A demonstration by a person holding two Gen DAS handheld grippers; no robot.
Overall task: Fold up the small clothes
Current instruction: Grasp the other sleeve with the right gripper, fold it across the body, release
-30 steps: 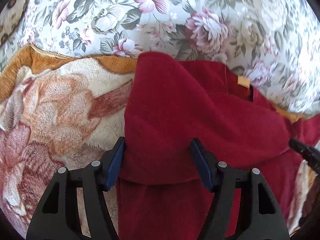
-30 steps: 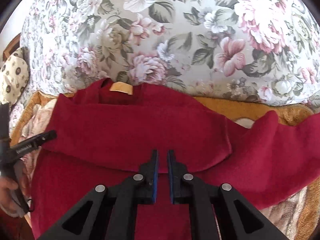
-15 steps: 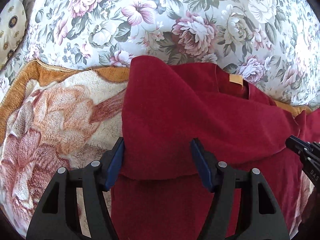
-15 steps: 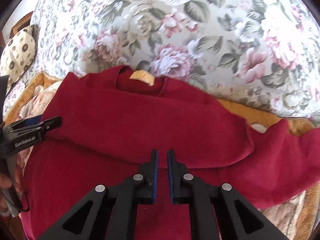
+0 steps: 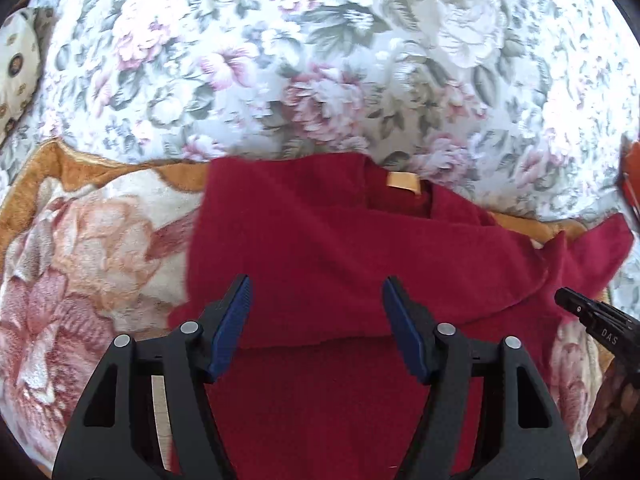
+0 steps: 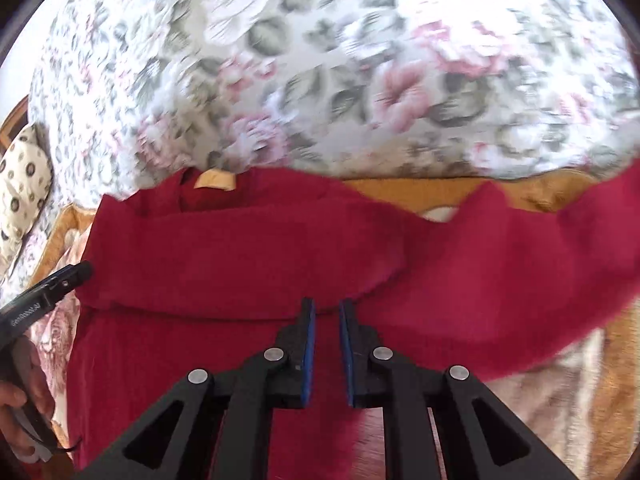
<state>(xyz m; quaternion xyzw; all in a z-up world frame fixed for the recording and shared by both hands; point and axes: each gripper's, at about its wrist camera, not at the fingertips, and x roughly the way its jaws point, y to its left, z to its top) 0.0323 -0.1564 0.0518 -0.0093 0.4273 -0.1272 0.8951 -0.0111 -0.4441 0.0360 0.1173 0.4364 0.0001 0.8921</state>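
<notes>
Fingers [image 5: 236, 320] of left gripper [image 5: 316, 292] spread wide, blue pads apart, straddling the folded edge of red garment [image 5: 320, 240], nothing pinched between them. Right gripper [image 6: 327, 312] nearly closed, only a narrow slit between its blue pads; whether any cloth sits in that slit, cannot tell. Tips poised at the lower edge of the folded-over flap, over the red fabric.

Red garment spread flat, upper part folded down across the body, lower edge of the flap running crosswise just ahead of both pairs of fingers. Tan neck label [image 5: 403, 182] visible at the collar, on the far side. One sleeve [image 6: 560, 264] stretched out to the right, blurred at its end.

Beneath the garment, plush blanket [image 5: 92, 248] with a large pink-and-cream flower pattern and an ochre border. Beyond it, floral quilt [image 5: 320, 60] in pale grey, green and pink, filling the far half of both views. Cream patterned cushion [image 6: 22, 176] at far left. Bare hand [image 6: 24, 416] gripping the left gripper's handle, seen at lower left of the right wrist view.
</notes>
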